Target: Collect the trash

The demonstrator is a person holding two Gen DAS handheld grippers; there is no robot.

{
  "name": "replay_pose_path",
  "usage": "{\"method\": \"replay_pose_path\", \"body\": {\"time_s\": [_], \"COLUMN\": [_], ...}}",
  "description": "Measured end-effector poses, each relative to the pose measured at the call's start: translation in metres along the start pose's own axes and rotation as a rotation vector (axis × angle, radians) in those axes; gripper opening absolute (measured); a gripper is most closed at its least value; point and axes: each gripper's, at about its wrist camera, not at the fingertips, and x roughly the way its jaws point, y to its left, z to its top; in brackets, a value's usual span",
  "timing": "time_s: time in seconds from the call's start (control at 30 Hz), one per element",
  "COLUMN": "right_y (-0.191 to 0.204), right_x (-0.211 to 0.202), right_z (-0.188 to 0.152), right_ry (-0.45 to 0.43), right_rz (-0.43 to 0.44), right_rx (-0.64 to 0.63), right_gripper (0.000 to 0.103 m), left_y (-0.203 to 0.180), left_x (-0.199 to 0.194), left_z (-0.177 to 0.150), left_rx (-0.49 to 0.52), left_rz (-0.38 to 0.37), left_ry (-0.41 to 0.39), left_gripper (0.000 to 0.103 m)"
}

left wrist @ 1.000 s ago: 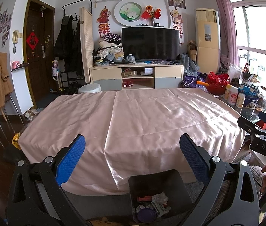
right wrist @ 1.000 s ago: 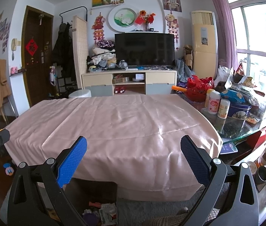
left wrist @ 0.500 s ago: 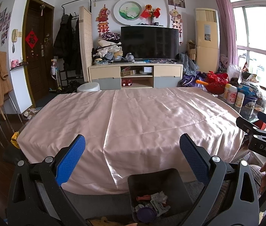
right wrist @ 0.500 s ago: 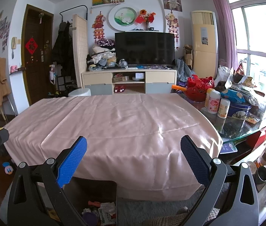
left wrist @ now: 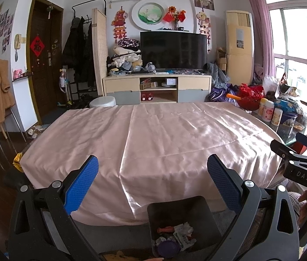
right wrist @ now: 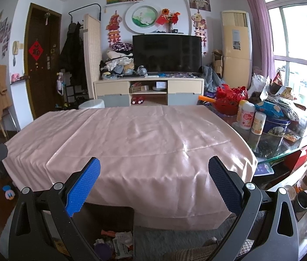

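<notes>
Left wrist view: both grippers [left wrist: 152, 181] [right wrist: 154, 182] gape empty above the trash bin [left wrist: 176, 208].

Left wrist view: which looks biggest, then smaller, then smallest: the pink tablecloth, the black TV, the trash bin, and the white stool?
1. Pink tablecloth, by far the biggest.
2. Black TV.
3. Trash bin; it sits much nearer the camera, so its place against the TV is unsure.
4. White stool, partly hidden behind the cloth.

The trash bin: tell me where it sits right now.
The trash bin stands on the floor against the near edge of the pink-covered table, low and right of centre in the left wrist view, low and left in the right wrist view, with crumpled trash inside.
</notes>
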Motion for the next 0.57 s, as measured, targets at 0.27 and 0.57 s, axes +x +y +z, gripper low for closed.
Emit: {"method": "replay_pose_path", "body": {"time_s": [0.27, 0.57], "right_y": [-0.0017, -0.0027], "right_x": [0.0002, 0.0001], "right_z": [-0.0014, -0.0011], "right_ry": [-0.001, -0.002], "right_rz": [0.001, 0.001], "right_rx": [0.003, 0.006], "right_gripper": [0.1, 0.1], "left_y": [-0.0015, 0.0029], "left_x": [0.0003, 0.0018], "left_z": [-0.0027, -0.0048], "left_rx": [0.009, -0.023], "left_rz": [-0.002, -0.01], "left_ry": [-0.009, 0.003], "left_gripper": [0.095, 0.095]}}
